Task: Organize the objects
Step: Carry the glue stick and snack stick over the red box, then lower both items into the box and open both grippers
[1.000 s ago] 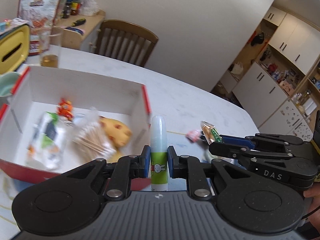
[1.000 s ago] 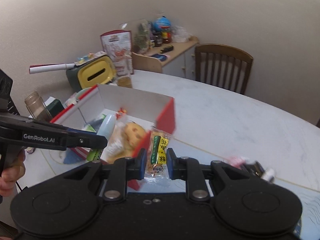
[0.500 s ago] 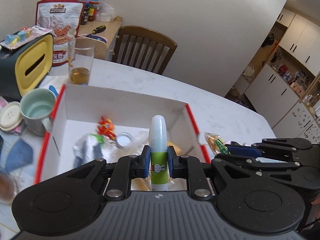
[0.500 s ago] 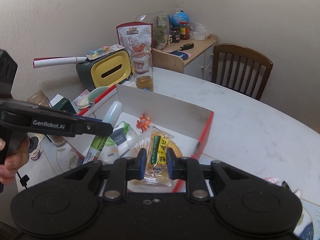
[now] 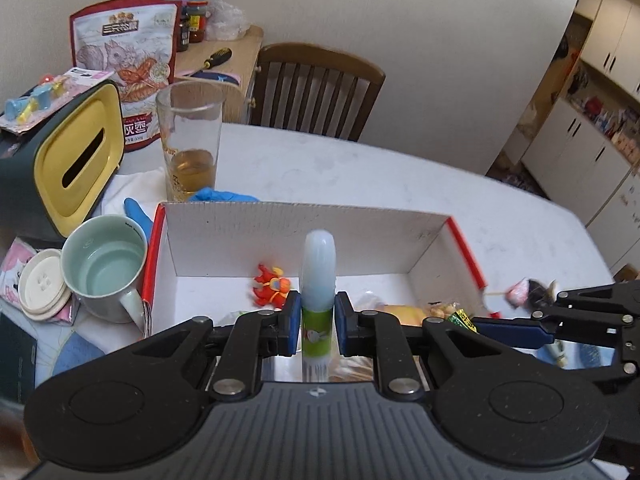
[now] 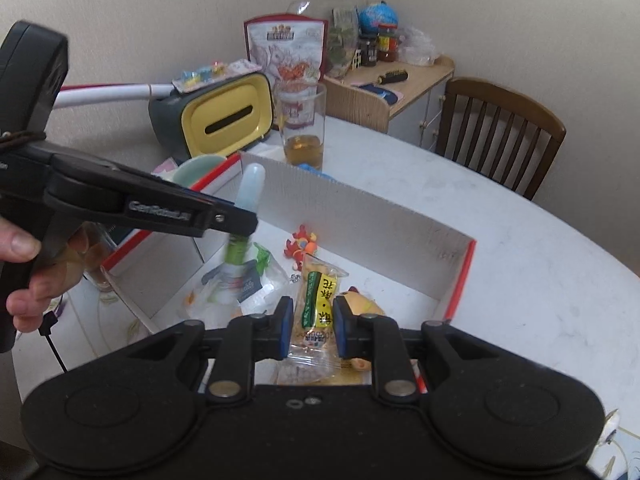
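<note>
My left gripper is shut on a glue stick with a pale blue cap and a green label, held upright over the red-edged white box. The same glue stick shows in the right wrist view, above the box's left part. My right gripper is shut on a clear snack packet with a green and yellow label, above the box's near right part. Inside lie a small red toy, a plastic pouch and a yellow soft toy.
Left of the box stand a pale green mug, a yellow-faced tissue holder and a glass with amber liquid. A snack bag and a wooden chair stand behind. A pink lollipop lies right of the box.
Both grippers have travelled left across the table with their loads, from beside the box's right wall to over its inside. The mug and tissue holder have come into the left wrist view.
</note>
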Motion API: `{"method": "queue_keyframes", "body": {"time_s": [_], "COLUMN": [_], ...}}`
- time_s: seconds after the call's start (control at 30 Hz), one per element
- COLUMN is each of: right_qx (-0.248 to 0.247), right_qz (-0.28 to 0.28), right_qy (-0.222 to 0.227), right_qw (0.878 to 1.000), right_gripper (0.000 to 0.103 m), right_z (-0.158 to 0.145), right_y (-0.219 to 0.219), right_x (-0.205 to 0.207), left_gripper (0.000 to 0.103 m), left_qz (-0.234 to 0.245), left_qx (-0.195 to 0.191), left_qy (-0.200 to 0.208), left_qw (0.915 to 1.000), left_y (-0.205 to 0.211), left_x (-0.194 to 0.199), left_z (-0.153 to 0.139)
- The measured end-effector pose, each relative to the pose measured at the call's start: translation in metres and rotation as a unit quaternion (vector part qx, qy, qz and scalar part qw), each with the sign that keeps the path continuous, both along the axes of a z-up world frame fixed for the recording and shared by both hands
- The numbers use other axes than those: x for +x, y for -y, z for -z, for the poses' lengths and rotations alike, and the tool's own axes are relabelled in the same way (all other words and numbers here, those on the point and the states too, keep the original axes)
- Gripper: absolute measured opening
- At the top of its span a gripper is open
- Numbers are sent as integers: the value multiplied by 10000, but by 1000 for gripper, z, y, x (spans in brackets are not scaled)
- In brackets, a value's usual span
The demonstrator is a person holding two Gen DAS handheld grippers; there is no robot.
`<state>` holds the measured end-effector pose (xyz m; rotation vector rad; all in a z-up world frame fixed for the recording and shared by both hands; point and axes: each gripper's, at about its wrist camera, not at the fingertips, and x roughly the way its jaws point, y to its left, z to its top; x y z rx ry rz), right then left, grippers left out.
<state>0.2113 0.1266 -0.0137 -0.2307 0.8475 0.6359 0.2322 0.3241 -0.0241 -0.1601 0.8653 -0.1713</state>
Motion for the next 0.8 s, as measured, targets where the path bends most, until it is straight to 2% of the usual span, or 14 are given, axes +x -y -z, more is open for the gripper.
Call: {"method": "queue_keyframes", "body": {"time_s": [0.17,0.43,0.8], "right_qx": [-228,-385,-642], "right_qz": [-49,-108,-306], "right_qy": [-79,-381,-704], "right_qw": [9997,9985,9950], "right_gripper": [20,20,22], "right_z": [16,39,65], "right_y": [-17,-37,-58], "right_x": [7,18,25], "left_gripper": [16,16,16], "left_qz": [85,82,89], "left_qx": [103,164,15], "left_qy": [-218,-335,-830], "left_qw": [9997,9993,9965], "left_y": [1,1,-1], "left_x": [15,38,60], "left_z": [20,38,67]}}
